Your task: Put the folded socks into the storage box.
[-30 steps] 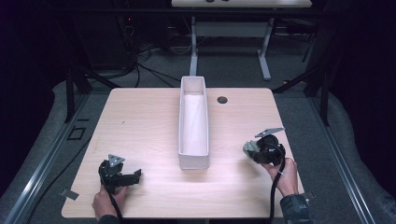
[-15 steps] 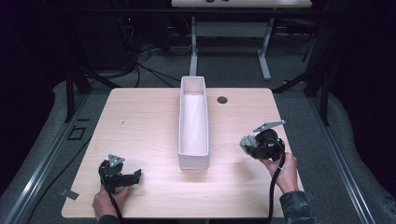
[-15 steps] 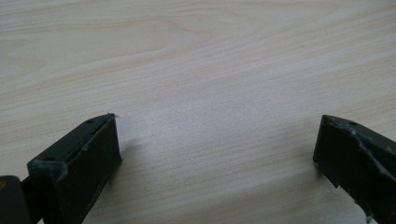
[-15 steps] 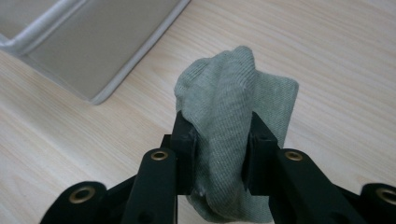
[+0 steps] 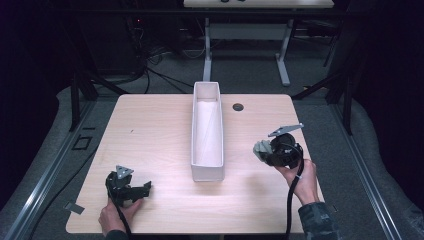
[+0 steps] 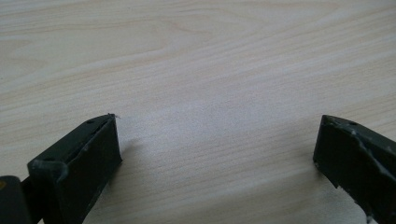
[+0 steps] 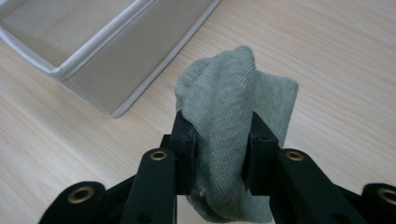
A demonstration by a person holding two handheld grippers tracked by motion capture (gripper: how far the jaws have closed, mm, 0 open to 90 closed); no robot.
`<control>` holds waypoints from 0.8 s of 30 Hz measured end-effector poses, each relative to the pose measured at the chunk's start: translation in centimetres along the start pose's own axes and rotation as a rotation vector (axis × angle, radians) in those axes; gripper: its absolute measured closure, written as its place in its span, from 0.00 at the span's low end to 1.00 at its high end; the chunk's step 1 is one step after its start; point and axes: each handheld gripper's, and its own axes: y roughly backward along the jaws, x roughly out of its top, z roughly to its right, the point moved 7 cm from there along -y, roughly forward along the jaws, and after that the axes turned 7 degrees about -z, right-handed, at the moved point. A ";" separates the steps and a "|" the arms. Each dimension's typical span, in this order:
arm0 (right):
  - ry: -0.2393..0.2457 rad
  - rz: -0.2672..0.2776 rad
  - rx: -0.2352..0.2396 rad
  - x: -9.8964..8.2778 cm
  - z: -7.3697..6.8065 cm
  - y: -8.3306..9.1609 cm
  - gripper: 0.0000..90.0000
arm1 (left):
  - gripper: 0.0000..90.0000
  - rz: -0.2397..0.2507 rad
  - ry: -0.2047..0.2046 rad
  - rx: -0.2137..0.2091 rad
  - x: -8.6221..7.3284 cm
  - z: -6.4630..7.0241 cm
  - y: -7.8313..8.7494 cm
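My right gripper is shut on a folded grey-green knitted cloth, held a little above the table to the right of the long white box. In the right gripper view the cloth bulges out between the two black fingers, with the box's near corner ahead and to the left. My left gripper rests near the table's front left, held by a hand, jaws wide apart. The left gripper view has its fingers over bare wood with nothing between them.
The light wooden table has a round cable hole right of the box's far end. The box runs down the table's middle and looks empty. Dark floor, cables and a desk frame lie beyond the far edge.
My right gripper has risen off the table with the cloth in it and drifted slightly towards the box. The left gripper has stayed where it was.
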 end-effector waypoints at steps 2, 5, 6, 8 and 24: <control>-0.001 -0.001 -0.011 0.2 0.0 0.1 0.77 | 0.00 -0.001 -0.001 -0.002 0.0 0.0 0.0; 0.002 0.003 0.002 0.5 -0.1 0.3 0.77 | 0.00 0.000 -0.004 -0.008 0.0 0.1 0.0; 0.005 0.003 -0.004 0.6 -0.1 0.3 0.77 | 0.00 0.000 -0.004 -0.009 0.0 0.1 0.0; 0.006 0.005 -0.012 0.8 -0.1 0.4 0.77 | 0.00 0.000 -0.005 -0.010 0.0 0.1 0.0; 0.042 0.027 0.002 2.6 -1.2 0.9 0.77 | 0.00 -0.002 -0.014 -0.016 0.0 0.1 0.0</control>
